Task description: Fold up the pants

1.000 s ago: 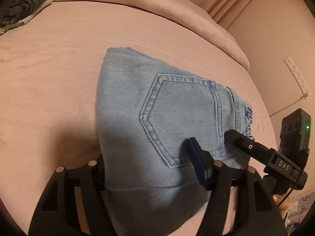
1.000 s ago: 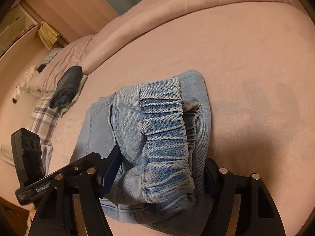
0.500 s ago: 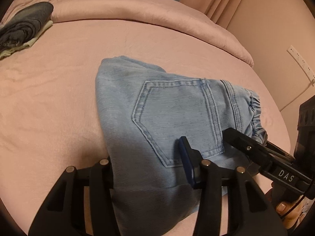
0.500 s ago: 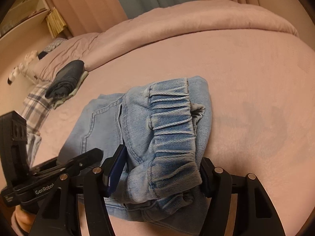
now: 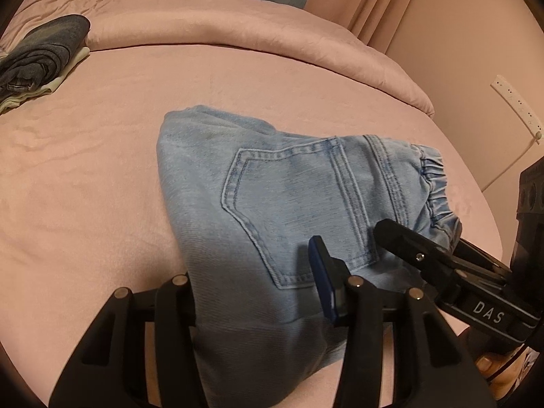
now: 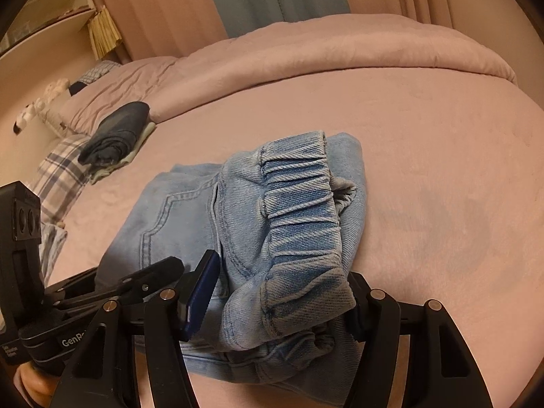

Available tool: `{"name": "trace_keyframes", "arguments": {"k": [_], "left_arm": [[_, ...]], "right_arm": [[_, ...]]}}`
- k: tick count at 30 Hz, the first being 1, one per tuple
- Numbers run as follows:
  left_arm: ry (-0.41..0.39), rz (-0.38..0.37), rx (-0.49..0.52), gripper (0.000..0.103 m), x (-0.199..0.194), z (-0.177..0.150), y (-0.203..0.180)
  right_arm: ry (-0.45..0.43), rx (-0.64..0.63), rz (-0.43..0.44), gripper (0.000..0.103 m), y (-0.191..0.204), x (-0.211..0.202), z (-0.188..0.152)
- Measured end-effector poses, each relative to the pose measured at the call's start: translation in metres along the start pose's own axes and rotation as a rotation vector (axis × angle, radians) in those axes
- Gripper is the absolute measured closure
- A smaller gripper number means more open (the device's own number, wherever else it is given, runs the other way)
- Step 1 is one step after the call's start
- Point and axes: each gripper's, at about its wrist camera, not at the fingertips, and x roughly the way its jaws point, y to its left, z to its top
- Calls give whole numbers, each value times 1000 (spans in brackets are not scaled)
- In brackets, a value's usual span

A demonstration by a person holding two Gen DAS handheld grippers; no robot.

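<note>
The light blue jeans (image 5: 272, 197) are folded into a thick bundle, back pocket up, on the pink bed. My left gripper (image 5: 251, 282) is shut on the bundle's near folded edge; its left finger is hidden behind the denim. My right gripper (image 6: 282, 289) is shut on the elastic waistband end of the jeans (image 6: 299, 210), with the denim bulging between its fingers. The bundle's near edges are lifted off the bed. The right gripper's fingers (image 5: 408, 244) show in the left wrist view, the left gripper's fingers (image 6: 149, 278) in the right wrist view.
A stack of folded dark clothes (image 5: 37, 54) lies at the far left of the bed (image 5: 102, 170), also in the right wrist view (image 6: 115, 132). A rolled pink duvet (image 5: 238, 34) runs along the far side. A plaid pillow (image 6: 57, 176) is left. A wall with a power strip (image 5: 516, 105) is right.
Both grippers, still holding the jeans, have pulled back and tilted up; the bundle sits farther out in both views and more of the duvet and curtains shows.
</note>
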Motion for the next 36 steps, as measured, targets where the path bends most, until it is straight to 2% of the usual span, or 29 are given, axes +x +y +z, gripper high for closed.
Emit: {"name": "trace_keyframes", "arguments": {"k": [19, 36], "left_arm": [[-20, -31, -9, 56, -11, 1, -1], [-66, -16, -38, 56, -30, -3, 7]], "right_arm": [[-32, -34, 11, 37, 19, -10, 4], [-40, -74, 46, 37, 38, -8, 7]]}}
